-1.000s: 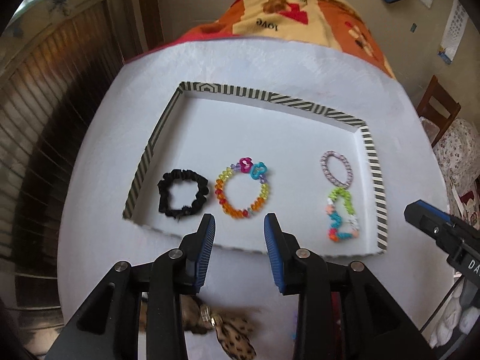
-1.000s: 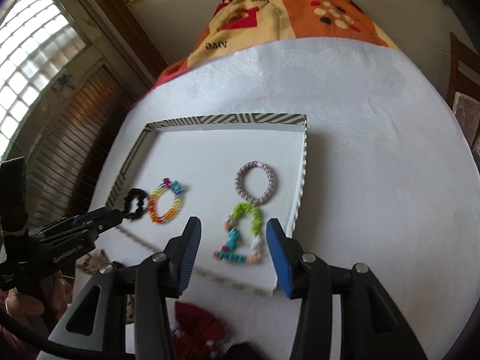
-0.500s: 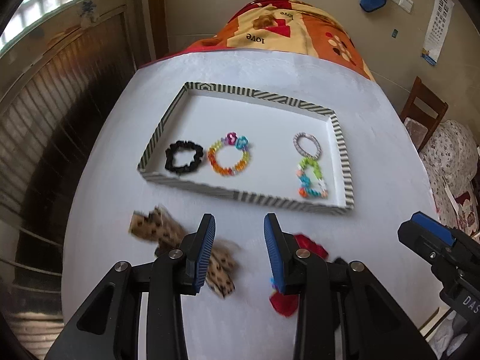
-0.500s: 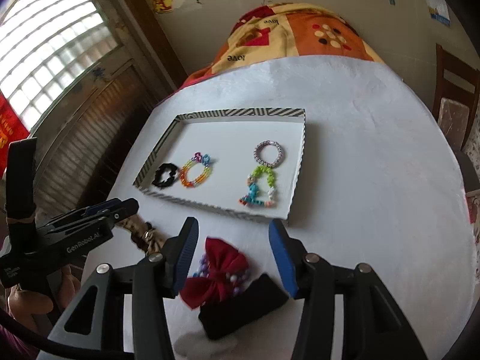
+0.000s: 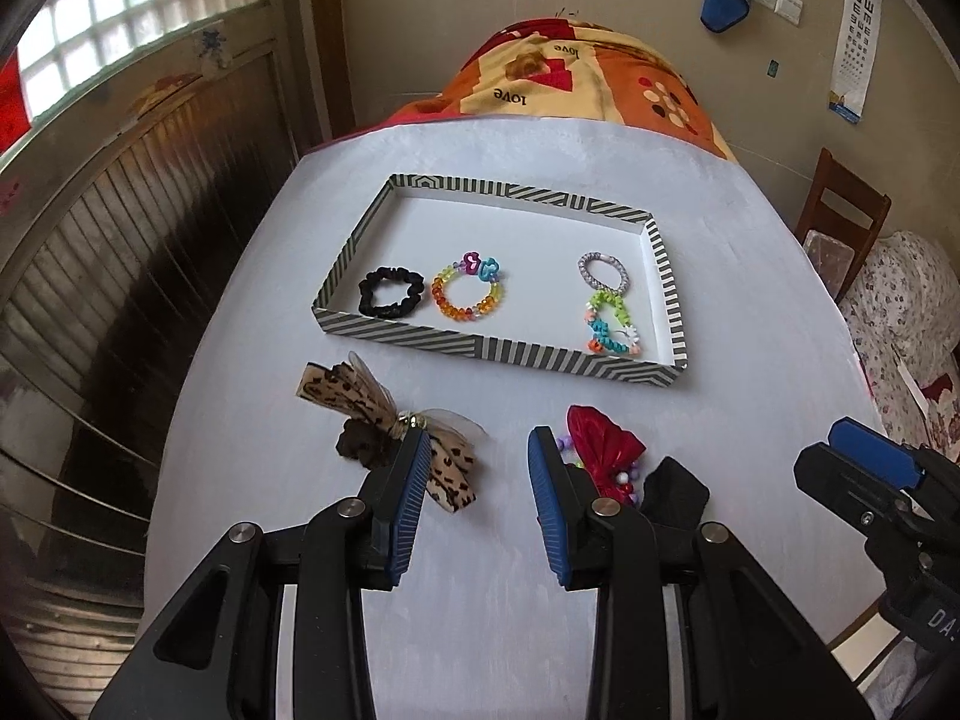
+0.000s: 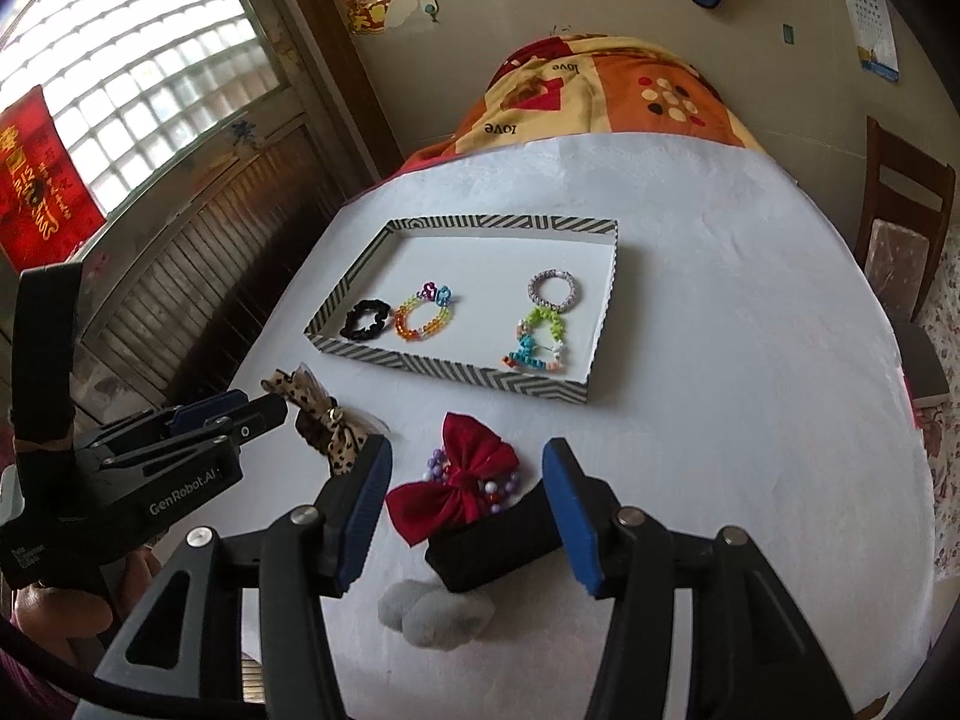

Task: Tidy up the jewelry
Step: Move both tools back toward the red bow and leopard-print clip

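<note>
We see our left tool (image 5: 474, 480) parted and empty above a gauzy leopard-print bow (image 5: 384, 420); our right tool (image 6: 465, 495), jaws just widening, hangs empty over a red fabric bow (image 6: 462, 492). Beaded bracelets (image 5: 468, 294) lie in the striped cardboard tray (image 5: 498, 354).

Bench (image 6: 720, 330), white-covered, fills mid-frame. Striped tray (image 6: 447, 374), centre: black scrunchie (image 6: 365, 320), rainbow bead bracelet (image 6: 423, 317), pale ring bracelet (image 6: 554, 288), green-and-multicolour bead piece (image 6: 537, 342). Below the tray: leopard-print bow (image 6: 324, 414), red bow (image 6: 459, 489), black pad (image 6: 501, 543), grey puffs (image 6: 432, 609). Right gripper (image 6: 465, 510), lower frame, has just been widening, gripping nothing. Left gripper (image 6: 264, 411), left edge.
</note>
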A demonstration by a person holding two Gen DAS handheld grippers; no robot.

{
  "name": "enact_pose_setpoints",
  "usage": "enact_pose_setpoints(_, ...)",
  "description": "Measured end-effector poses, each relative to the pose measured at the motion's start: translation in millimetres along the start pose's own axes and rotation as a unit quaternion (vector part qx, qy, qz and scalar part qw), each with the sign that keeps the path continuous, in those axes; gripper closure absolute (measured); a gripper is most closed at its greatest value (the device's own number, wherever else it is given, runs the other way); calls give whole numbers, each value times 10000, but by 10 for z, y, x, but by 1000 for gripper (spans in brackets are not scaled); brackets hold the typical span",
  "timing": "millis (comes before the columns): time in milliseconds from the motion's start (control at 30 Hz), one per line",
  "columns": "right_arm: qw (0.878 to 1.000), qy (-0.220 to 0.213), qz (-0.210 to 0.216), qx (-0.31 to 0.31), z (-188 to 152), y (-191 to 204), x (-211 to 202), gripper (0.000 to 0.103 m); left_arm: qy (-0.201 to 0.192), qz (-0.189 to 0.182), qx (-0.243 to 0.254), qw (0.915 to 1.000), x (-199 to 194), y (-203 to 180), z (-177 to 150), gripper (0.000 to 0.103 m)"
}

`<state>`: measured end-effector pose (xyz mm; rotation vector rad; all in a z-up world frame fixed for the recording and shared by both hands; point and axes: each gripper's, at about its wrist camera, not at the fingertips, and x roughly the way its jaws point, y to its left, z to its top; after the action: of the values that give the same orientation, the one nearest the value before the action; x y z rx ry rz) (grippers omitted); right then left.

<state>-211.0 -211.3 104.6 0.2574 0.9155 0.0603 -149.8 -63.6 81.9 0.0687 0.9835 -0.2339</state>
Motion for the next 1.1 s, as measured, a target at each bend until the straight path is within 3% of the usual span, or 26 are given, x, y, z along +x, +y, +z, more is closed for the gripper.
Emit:
enact_pose_setpoints(500,10000,65,-43,16,-84,-60,-36,47,10,37,-87,10000,-43,52,-93,79)
enact_pose_setpoints(767,9996,250,-6,104,-109,-135,115,47,180,105,-326,9993,66,289,-120,79)
enact_pose_setpoints(1100,9919,1073,661,-169,-117,-73,822,49,476,211,-727,9960,255,657,-182,79)
